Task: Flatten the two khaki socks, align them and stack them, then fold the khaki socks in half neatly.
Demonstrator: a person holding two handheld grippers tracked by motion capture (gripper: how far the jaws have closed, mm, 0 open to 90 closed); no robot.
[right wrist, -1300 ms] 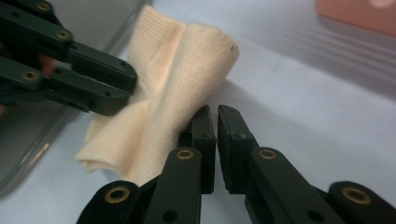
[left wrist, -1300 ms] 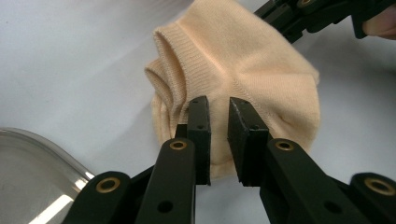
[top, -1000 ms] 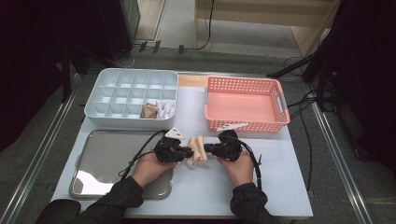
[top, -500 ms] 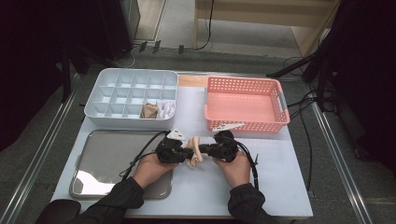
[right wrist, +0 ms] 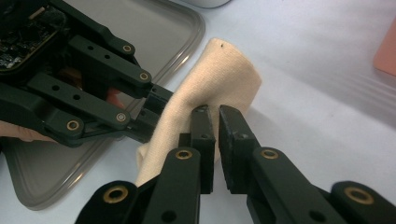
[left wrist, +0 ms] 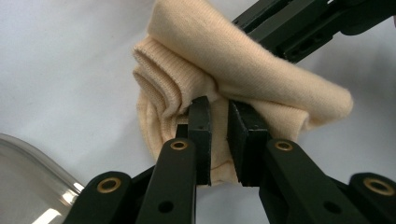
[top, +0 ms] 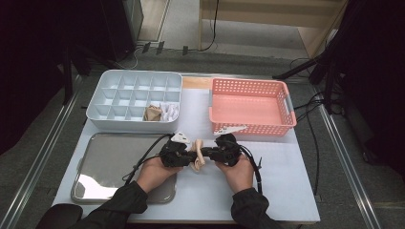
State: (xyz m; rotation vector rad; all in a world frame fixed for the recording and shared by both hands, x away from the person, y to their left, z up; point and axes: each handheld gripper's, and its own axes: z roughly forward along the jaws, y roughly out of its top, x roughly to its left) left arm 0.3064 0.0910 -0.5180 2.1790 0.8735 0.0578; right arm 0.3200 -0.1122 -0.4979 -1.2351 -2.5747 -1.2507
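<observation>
**High view: two hand-held grippers pinch one cream sock between them**

High view shows the left gripper (top: 184,157) and the right gripper (top: 211,154) facing each other over the white table (top: 286,191), both gripping a folded cream knitted sock (top: 197,153) near the table's middle.

Left gripper view: its black jaws stand a narrow gap apart, with a fold of the sock (left wrist: 243,79) caught between their tips. The ribbed cuff bunches in layers just left of the jaws.

Right gripper view: the right gripper (right wrist: 214,119) has its jaws almost together, clamping a thin edge of the sock (right wrist: 219,79). The left gripper (right wrist: 154,109) bites the cloth from the far side.

Hands cover most of both grippers from above. How many layers each gripper holds is hard to tell.

The sock is soft, plain and pale cream, draped in a rounded hump. It lies just right of a silver metal tray (top: 105,162), in front of a pink plastic basket (top: 253,102) and a pale compartment box (top: 119,95).
</observation>
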